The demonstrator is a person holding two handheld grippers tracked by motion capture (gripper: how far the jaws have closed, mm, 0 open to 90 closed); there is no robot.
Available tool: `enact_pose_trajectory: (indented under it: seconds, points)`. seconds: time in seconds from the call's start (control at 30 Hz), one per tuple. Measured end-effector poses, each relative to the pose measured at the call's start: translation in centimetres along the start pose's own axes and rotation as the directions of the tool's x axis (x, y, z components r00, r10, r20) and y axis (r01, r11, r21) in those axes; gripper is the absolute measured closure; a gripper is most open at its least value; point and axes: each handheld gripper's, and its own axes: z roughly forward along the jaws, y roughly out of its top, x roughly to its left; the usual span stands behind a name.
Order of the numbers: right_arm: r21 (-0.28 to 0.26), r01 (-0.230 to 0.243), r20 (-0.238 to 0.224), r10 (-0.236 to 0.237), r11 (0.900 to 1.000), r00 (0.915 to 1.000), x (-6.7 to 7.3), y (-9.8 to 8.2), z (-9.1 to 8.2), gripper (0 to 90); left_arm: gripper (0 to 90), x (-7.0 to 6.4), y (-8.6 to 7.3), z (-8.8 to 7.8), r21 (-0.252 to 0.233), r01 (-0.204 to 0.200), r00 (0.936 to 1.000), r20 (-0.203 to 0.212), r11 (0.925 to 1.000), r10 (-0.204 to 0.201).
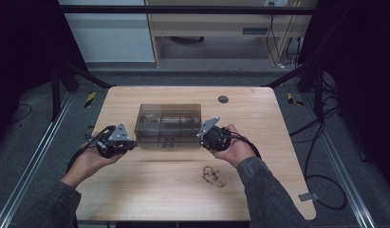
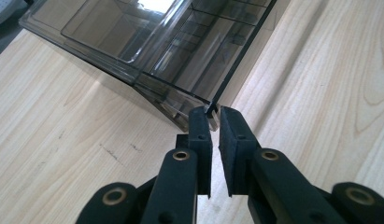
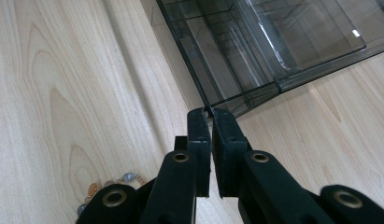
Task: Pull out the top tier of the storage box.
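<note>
Smoky clear plastic organizer box (image 1: 169, 125) at the middle of the wooden table (image 1: 259, 114), divided into compartments. Left gripper (image 2: 211, 112) pinched on the lid's thin edge at the near left corner. Right gripper (image 3: 208, 112) likewise clamped on the lid edge at the near right corner. Beaded bracelet (image 1: 214, 175) lying on the table nearer the person, apart from the box, right of centre.

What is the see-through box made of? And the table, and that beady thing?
The box looks like smoky clear plastic: you can see its dividers through the glossy walls. The table looks like pale wood, or a wood-look top, with grain lines and a smooth matte finish. The bracelet seems to be small beads, perhaps stone or glass; too small to tell.
</note>
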Motion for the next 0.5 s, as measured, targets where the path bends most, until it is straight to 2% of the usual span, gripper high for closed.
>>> enact_pose_trajectory:
  seconds: [0.5]
  points:
    - [-0.005, 0.008, -0.016, -0.008, 1.0, 0.9998, 1.2, -0.3, -0.5, 87.1, 83.6, -1.1, -0.5, -0.8, 0.004, -0.017, 0.9998, 0.011, 0.9999, 0.017]
